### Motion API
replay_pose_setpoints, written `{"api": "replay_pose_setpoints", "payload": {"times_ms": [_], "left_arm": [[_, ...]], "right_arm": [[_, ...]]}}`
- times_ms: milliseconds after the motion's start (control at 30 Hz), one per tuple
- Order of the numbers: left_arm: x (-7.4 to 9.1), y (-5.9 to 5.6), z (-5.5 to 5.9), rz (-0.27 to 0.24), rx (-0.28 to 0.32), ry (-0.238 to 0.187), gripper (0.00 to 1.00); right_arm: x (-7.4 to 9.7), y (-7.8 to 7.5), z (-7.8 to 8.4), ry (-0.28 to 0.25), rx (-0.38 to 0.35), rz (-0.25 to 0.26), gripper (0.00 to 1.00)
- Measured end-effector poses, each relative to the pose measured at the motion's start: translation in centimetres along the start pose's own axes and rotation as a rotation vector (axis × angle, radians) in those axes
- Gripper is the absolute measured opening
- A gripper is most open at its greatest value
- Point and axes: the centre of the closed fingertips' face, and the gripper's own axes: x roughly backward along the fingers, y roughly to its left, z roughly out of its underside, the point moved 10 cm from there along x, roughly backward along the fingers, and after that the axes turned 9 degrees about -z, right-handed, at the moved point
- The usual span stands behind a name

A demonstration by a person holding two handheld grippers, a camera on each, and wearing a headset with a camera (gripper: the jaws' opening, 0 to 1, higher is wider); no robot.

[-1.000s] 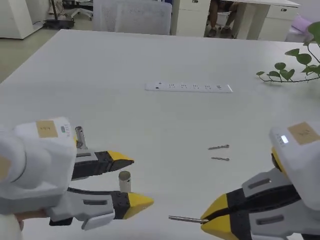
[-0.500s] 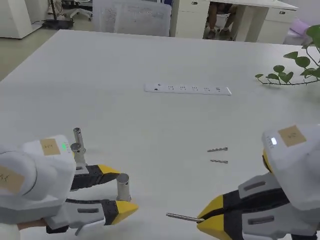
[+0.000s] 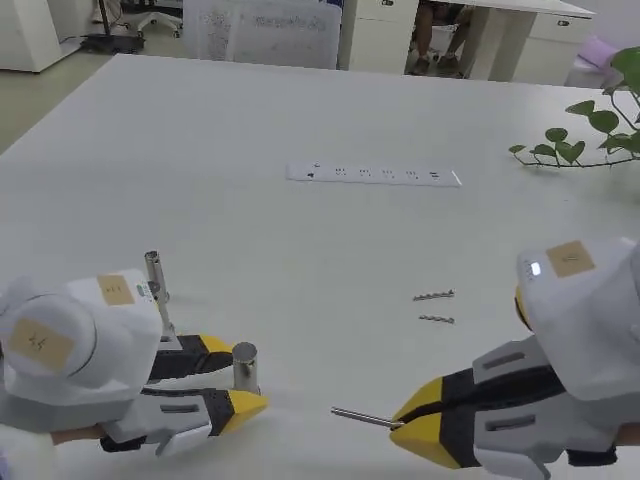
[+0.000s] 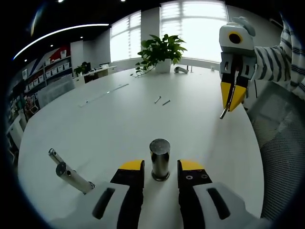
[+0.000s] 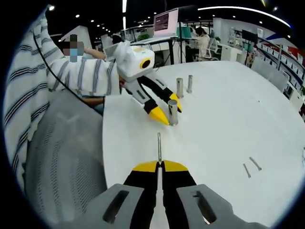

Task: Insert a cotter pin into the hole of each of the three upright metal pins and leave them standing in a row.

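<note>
1. The jaws of the left gripper (image 4: 160,164) are set partly open, one at each side of an upright pin (image 4: 160,160). A sliver of table is seen at each side, so no grip is judged made.
2. The jaws of the right gripper (image 5: 159,164) are closed on a cotter pin (image 5: 159,148), whose long axis is carried level and straight ahead of the tips.
3. From the right jaws, the upright pin is found ahead and slightly right of the cotter pin's line, apart from its free end. Its cross-hole cannot be made out.
4. The thrust is judged to fall to the right gripper, with the left placed for steadying.
5. Two other upright pins (image 4: 71,172) are stood left of the left jaws. Spare cotter pins (image 5: 246,170) are laid right of the right jaws.
</note>
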Motion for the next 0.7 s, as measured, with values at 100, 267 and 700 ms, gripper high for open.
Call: {"api": "replay_pose_setpoints", "payload": {"times_ms": [100, 267, 700], "left_arm": [[-0.04, -0.11, 0.02, 0.002, 0.0, 0.001, 0.2], [-0.22, -0.13, 0.32, -0.004, 0.001, 0.016, 0.12], [-0.06, -0.51, 0.26, -0.034, 0.025, 0.035, 0.11]], "right_arm": [[0.04, -0.06, 0.0, 0.0, -0.007, 0.006, 0.03], [0.09, -0.19, -0.06, 0.001, -0.015, 0.018, 0.03], [-0.36, -0.72, -0.51, 0.012, -0.016, 0.038, 0.03]]}}
